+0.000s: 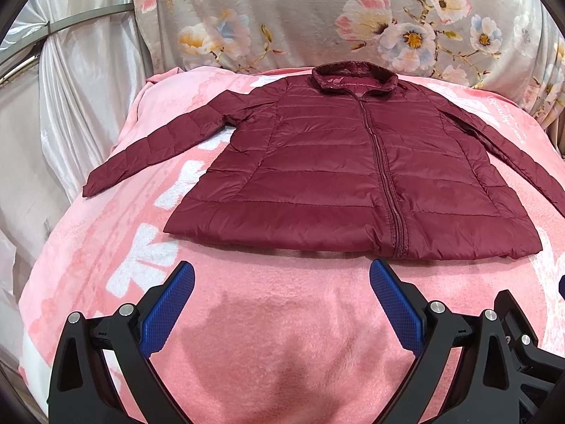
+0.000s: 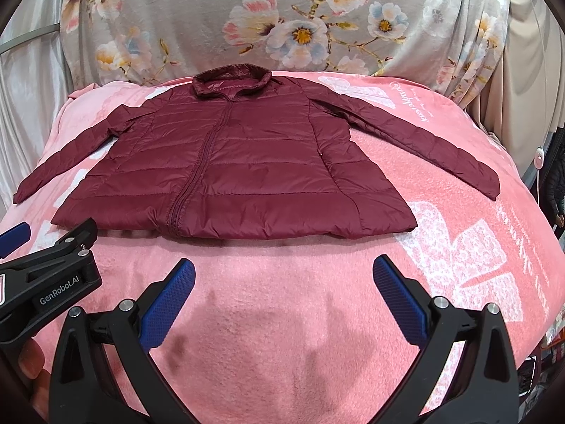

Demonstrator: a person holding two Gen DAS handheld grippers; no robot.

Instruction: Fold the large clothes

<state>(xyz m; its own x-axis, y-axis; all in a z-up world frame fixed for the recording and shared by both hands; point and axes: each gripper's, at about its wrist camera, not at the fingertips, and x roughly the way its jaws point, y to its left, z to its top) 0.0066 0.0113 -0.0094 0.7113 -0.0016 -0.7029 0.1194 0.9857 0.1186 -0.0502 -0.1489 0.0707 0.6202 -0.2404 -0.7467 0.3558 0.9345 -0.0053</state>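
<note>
A dark red quilted jacket (image 1: 335, 169) lies flat and zipped on a pink blanket (image 1: 282, 318), collar at the far end, both sleeves spread out to the sides. It also shows in the right wrist view (image 2: 240, 169). My left gripper (image 1: 281, 275) is open and empty, hovering just in front of the jacket's hem. My right gripper (image 2: 283, 272) is open and empty, also in front of the hem. The left gripper's body (image 2: 53, 275) shows at the left edge of the right wrist view.
A grey flowered cloth (image 1: 317, 17) hangs behind the blanket. Shiny white drapes (image 1: 70, 88) hang at the left. The pink blanket (image 2: 459, 247) falls away at its left and right edges.
</note>
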